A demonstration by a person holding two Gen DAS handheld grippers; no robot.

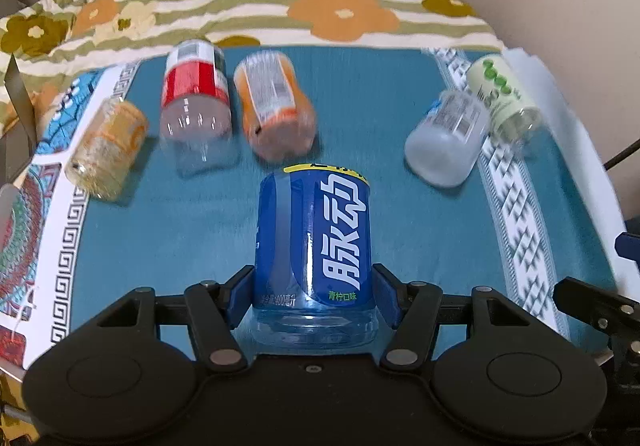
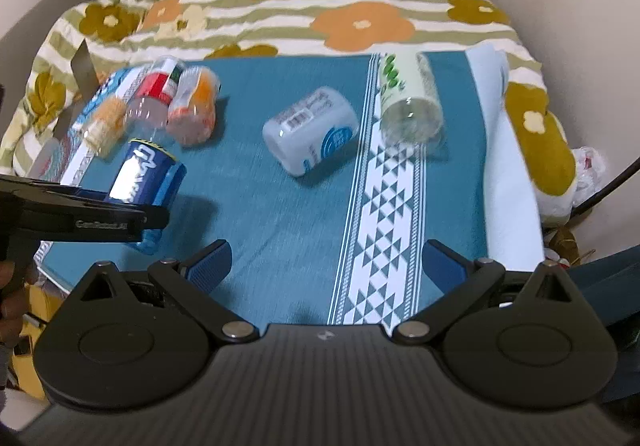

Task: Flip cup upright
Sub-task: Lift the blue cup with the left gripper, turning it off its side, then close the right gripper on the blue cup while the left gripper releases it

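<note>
L wrist view, going L to R: yellow-label cup (image 1: pixel 106 150) lies on its side at 10 o'clock on the patterned edge of the teal cloth (image 1: pixel 400 214). Next, red-label cup (image 1: pixel 195 102) on its side, just beside it the orange cup (image 1: pixel 276 106), both approx 11 o'clock. Centre, 6 o'clock: blue cup (image 1: pixel 314 246) w/ white lettering, clamped between the blue pads of the left gripper (image 1: pixel 314 298), one pad pressing each side near its clear end. The cup points away from the cam along the fingers, yellow-rimmed end farthest. At 2 o'clock: frosted white cup (image 1: pixel 448 138) on its side, touching or just beside the pale green cup (image 1: pixel 502 90), which lies on the white patterned stripe.

R wrist view, L to R: blue cup at 9 o'clock, tilted, held off the cloth w/ a shadow under it, black gripper frame across its lower part. Frosted white cup near 12 o'clock centre, pale green cup at 1 o'clock, open end toward cam. Right gripper (image 2: pixel 326 262) at 6 o'clock: fingers spread wide, nothing between them, only cloth below. Floral bedding (image 2: pixel 360 22) lies behind the cloth.
</note>
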